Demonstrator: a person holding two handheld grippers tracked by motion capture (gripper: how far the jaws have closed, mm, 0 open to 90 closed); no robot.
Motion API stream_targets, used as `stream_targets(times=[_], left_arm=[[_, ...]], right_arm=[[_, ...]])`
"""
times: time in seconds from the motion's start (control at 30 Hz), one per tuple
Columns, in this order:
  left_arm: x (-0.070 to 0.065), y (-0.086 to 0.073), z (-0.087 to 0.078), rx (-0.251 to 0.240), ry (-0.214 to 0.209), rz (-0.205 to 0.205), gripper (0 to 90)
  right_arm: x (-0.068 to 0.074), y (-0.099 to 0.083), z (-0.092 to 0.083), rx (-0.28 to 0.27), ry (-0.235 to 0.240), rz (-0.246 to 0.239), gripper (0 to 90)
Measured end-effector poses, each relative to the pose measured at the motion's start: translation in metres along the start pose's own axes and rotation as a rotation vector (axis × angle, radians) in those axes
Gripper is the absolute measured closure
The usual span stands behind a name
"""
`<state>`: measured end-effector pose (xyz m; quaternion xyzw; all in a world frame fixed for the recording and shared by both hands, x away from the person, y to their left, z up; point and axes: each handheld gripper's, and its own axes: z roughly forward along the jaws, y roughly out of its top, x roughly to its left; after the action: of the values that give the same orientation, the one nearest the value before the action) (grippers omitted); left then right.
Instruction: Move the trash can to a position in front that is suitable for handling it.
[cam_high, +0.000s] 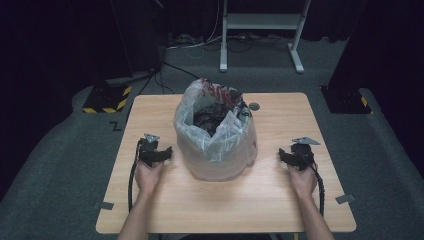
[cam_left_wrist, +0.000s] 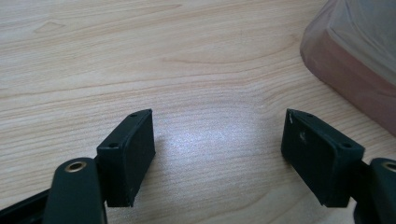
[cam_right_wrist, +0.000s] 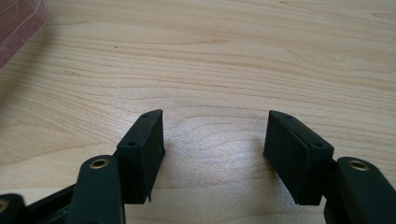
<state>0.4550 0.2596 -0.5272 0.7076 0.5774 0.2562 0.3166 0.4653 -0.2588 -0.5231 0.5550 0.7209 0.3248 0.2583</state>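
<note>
plastic bag (cam_high: 216, 145): stands mid desk (cam_high: 280, 200), between both grippers | left gripper (cam_high: 156, 154): jaws wide, holding nothing; right gripper (cam_high: 295, 156): jaws wide, holding nothing; both apart from bag

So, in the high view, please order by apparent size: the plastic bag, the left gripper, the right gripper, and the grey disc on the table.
1. Plastic bag, clearly the largest.
2. Left gripper and right gripper: they look about alike, so I do not rank them.
3. Grey disc, the smallest.
</note>
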Motion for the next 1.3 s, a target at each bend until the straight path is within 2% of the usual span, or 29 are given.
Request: stream_targets(times=[0.3,0.57,0.63,0.73,0.83,0.87,0.9,0.93,0.97,1.03,1.1,1.13,1.2,1.3], left_arm=[[0.001,0.0,0.0,-0.001,-0.003,-0.007,25.5],[-0.003,0.002,0.001,0.004,0.02,-0.025,24.3],[-0.005,0.002,0.002,0.002,0.008,-0.037,23.7],[-0.008,0.003,0.002,-0.002,0.008,-0.032,23.7],[-0.01,0.004,0.002,-0.01,-0.002,-0.039,23.7],[-0.011,0.005,0.002,-0.015,-0.008,-0.042,23.7],[-0.012,0.005,0.002,-0.018,-0.012,-0.041,23.7],[-0.014,0.006,0.003,-0.009,-0.02,-0.044,22.3],[-0.018,0.011,0.006,0.021,-0.018,-0.03,20.8],[-0.024,0.015,0.008,0.032,-0.01,-0.007,20.6],[-0.027,0.016,0.009,0.014,-0.012,-0.009,22.5],[-0.03,0.019,0.011,0.017,-0.036,-0.02,22.2],[-0.035,0.021,0.014,0.036,-0.043,-0.03,20.5],[-0.043,0.025,0.018,0.036,-0.061,-0.022,20.5]], right_arm=[[0.0,0.0,0.0,0.001,-0.012,0.005,35.8],[0.003,0.001,0.001,0.003,-0.025,0.025,33.6],[0.005,0.001,0.001,-0.009,-0.021,0.039,33.4],[0.009,0.002,0.001,-0.037,0.009,0.063,33.9],[0.014,0.004,0.003,-0.032,0.023,0.052,33.1],[0.022,0.008,0.007,-0.008,0.038,0.038,32.9],[0.022,0.008,0.007,-0.008,0.038,0.038,32.9],[0.031,0.013,0.01,-0.006,0.055,0.022,33.6],[0.035,0.015,0.012,-0.011,0.061,0.011,33.5],[0.044,0.02,0.016,-0.001,0.083,-0.001,33.4],[0.053,0.023,0.02,0.002,0.1,-0.006,33.7],[0.057,0.024,0.022,-0.005,0.108,-0.007,34.2],[0.064,0.025,0.026,-0.007,0.124,-0.006,34.4],[0.075,0.027,0.03,-0.007,0.148,-0.007,34.1]])
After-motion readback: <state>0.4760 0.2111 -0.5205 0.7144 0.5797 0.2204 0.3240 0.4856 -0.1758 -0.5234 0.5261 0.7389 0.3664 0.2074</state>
